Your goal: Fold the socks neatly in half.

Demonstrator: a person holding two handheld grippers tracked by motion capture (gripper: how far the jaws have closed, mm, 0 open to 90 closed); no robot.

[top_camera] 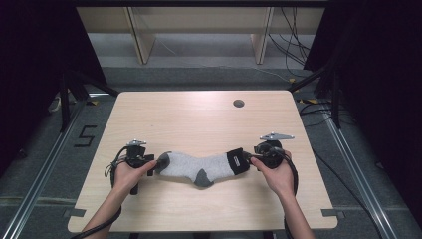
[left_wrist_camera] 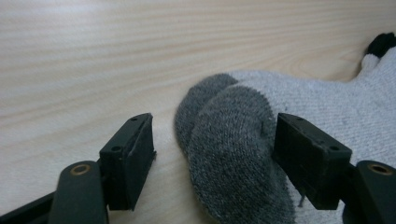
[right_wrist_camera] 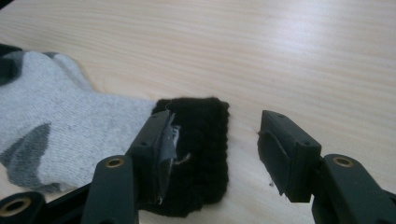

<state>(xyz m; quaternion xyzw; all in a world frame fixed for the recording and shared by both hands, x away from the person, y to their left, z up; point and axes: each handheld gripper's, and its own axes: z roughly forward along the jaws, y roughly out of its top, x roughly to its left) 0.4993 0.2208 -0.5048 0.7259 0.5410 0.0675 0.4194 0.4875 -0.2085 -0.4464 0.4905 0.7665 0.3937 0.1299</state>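
A light grey sock (top_camera: 199,167) with a dark grey toe and heel and a black cuff (top_camera: 238,162) lies flat across the front of the wooden table (top_camera: 199,119). My left gripper (top_camera: 157,163) sits at the toe end. In the left gripper view its jaws (left_wrist_camera: 215,135) stand open around the dark toe (left_wrist_camera: 233,140), with a gap on one side. My right gripper (top_camera: 250,158) is at the cuff end. In the right gripper view it (right_wrist_camera: 215,135) is open, one jaw resting over the black cuff (right_wrist_camera: 205,140) and the other over bare wood.
A round cable hole (top_camera: 239,103) sits near the table's far right. Dark curtains flank both sides, cables trail on the floor at right (top_camera: 308,107), and wooden frame legs (top_camera: 142,45) stand beyond the far edge.
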